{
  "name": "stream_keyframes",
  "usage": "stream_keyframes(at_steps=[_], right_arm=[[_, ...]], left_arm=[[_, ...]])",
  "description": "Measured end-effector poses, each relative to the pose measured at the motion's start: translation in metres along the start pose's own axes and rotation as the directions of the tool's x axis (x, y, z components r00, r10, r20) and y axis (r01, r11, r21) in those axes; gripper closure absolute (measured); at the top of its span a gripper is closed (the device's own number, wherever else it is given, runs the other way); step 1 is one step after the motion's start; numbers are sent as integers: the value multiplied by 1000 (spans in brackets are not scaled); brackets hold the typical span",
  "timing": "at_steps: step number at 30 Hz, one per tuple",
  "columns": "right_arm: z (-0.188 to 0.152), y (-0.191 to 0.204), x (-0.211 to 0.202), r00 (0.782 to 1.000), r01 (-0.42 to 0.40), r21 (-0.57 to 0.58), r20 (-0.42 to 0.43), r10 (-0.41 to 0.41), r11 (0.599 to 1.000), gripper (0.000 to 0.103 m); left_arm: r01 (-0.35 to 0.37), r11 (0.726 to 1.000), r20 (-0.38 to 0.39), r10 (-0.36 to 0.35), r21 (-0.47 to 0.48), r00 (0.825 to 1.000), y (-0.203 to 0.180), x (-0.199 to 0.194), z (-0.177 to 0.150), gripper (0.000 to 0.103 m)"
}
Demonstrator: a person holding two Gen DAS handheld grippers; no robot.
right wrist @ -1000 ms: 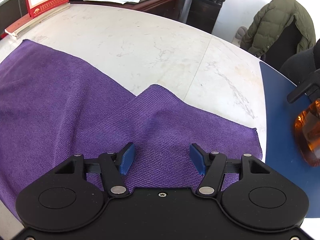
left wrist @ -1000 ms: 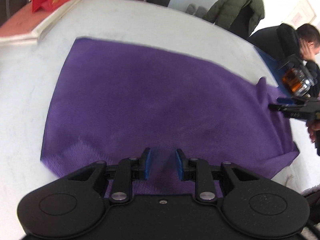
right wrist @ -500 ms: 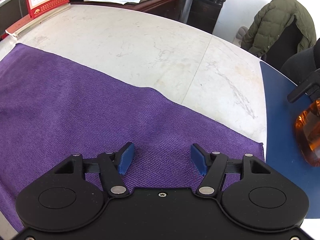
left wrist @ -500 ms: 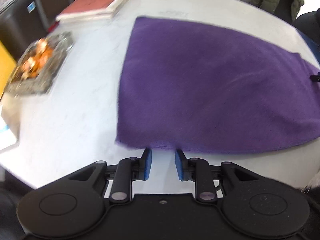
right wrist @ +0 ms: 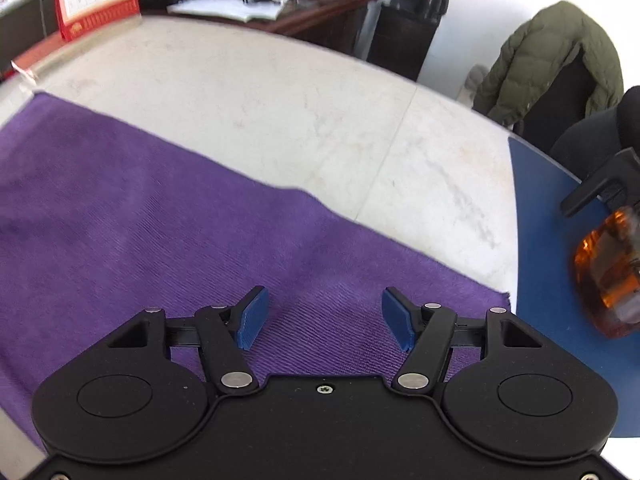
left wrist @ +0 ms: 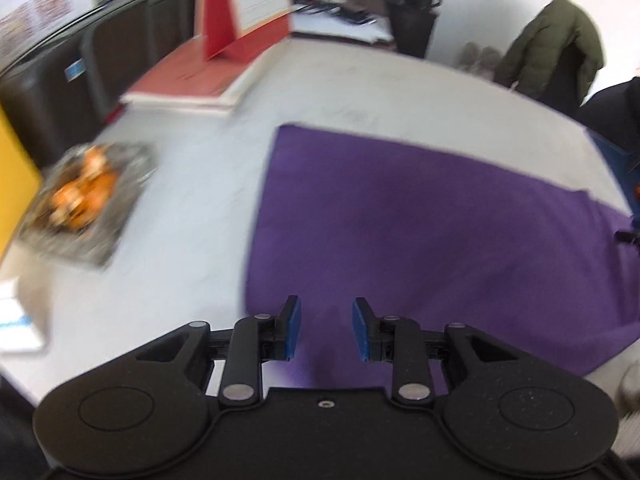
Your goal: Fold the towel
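A purple towel lies spread on the white table. In the blurred left wrist view my left gripper hangs over the towel's near left edge. Its blue pads stand a small gap apart, with only towel and shadow showing below them. In the right wrist view the towel runs slantwise across the table. My right gripper sits low over the towel's right end, close to its corner. Its jaws are wide apart and hold nothing.
Left of the towel is a foil tray of orange food. Behind it stand a red book stack and a red desk calendar. Right of the towel, a blue mat carries an amber bottle. A green jacket hangs on a chair.
The raised fold at the towel's right end dropped flat. My left gripper drew back to the near left edge, then rose and tilted up. The right gripper stayed put.
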State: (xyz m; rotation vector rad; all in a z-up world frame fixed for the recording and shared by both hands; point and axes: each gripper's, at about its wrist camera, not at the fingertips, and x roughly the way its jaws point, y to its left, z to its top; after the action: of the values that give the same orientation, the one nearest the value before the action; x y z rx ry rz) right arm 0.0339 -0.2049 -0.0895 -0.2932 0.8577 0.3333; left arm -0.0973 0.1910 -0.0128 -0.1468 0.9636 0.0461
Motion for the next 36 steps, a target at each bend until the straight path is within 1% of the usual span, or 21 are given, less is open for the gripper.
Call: stream_keyframes(at_steps=[4,6,9,12,14,19,21,23,25,26,27,29,32,34,35,36], right_arm=[[-8,13,-15,999,-42,-20,8,42,999,41],[-10,20,-21,996,-93,-19,13,94,995,41],[-8,36,-20,991,-130,-60,6,130,990,41],[-3,47,-15,987,-158,-72,-4,159,985,41],[-3,51,-9,984,-178,-76,-20,177,981,41],[-12,54,-2,982,-172,-94,-94,164,981,41],[-14,49,-4,978,-189,-67,-105,182,980,41],[-14,49,-8,976,-187,-79,-128,176,979,41],[-13,47,-8,975,-191,-77,-133,180,979,40],[-12,46,-9,974,-193,-76,-136,182,978,38],[-11,46,-7,974,-194,-76,-136,183,978,34],[-5,46,-3,976,-189,-74,-125,179,979,30],[4,47,4,979,-183,-65,-103,176,981,28],[10,48,10,982,-175,-51,-75,171,983,27],[14,47,13,984,-169,-39,-61,167,985,29],[16,46,12,985,-167,-33,-57,165,985,33]], left_arm=[[57,997,6,-57,49,998,-28,47,29,77],[72,994,-10,-71,82,997,-41,72,45,77],[48,986,-8,-48,158,999,-51,100,61,77],[10,979,-14,-7,204,1000,-50,122,68,76],[9,978,-1,-9,207,1000,-45,127,70,75],[3,979,18,-7,206,1000,-35,131,71,69],[-3,979,27,-3,204,1000,-33,133,73,66],[-8,980,37,0,200,999,-32,134,75,63],[-10,980,43,1,197,999,-29,137,79,61],[-11,981,45,2,196,999,-28,139,81,60],[-13,981,47,4,195,999,-26,140,84,59],[-24,982,51,14,190,999,-23,144,90,57],[-50,984,44,43,174,998,-19,146,97,58],[-75,983,44,69,167,997,-20,143,99,64],[-79,983,51,71,164,996,-21,138,100,65],[-69,984,60,60,164,996,-23,132,99,65]])
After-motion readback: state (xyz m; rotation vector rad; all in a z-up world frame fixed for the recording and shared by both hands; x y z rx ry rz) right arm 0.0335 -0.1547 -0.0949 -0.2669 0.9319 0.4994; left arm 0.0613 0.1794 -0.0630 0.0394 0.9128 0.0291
